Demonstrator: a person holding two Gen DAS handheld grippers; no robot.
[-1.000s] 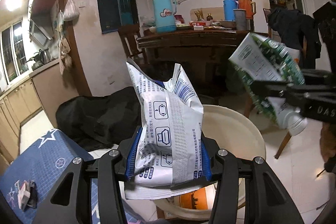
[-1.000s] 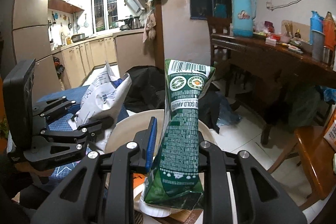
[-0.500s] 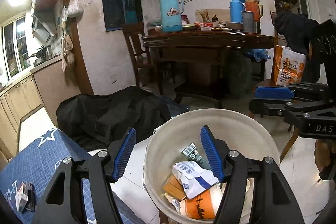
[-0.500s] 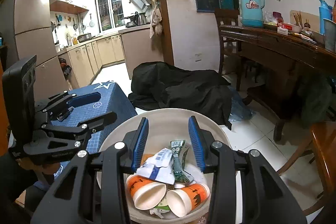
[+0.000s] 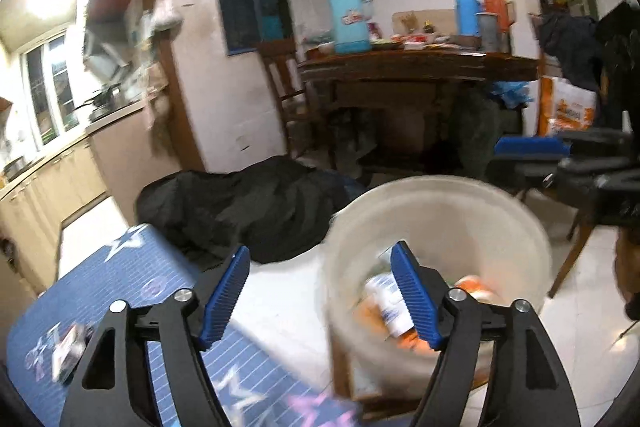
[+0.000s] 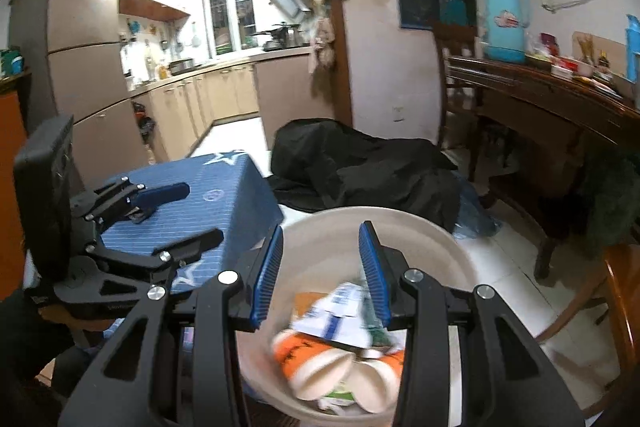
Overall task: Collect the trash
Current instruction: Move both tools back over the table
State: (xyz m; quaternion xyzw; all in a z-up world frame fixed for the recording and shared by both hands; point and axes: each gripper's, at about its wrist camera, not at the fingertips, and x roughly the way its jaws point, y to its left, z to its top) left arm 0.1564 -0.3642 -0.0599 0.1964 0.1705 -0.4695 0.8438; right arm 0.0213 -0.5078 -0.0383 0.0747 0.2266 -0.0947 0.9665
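The left hand-held gripper [image 5: 320, 291] stands wide, nothing between its ribbed blue pads; its jaws have just been opening. In the left wrist view its right pad overlaps the round cream plastic bin [image 5: 440, 223] at lower right of the frame, while its left pad sits over the blue star-patterned cloth [image 5: 120, 279] covering the desk at lower left. The right hand-held gripper [image 6: 324, 271] is parted about halfway and also empty; its jaws widened a moment ago and then held. In the right wrist view, both its pads hang above the bin's mouth in the lower centre of the frame. Inside the bin lie the trash: a white and blue printed wrapper [image 6: 340, 311], a green wrapper edge just beside it, and two orange paper cups [image 6: 316, 363] tipped on their sides. A heap of black fabric [image 6: 360, 167] lies on the floor behind the bin.
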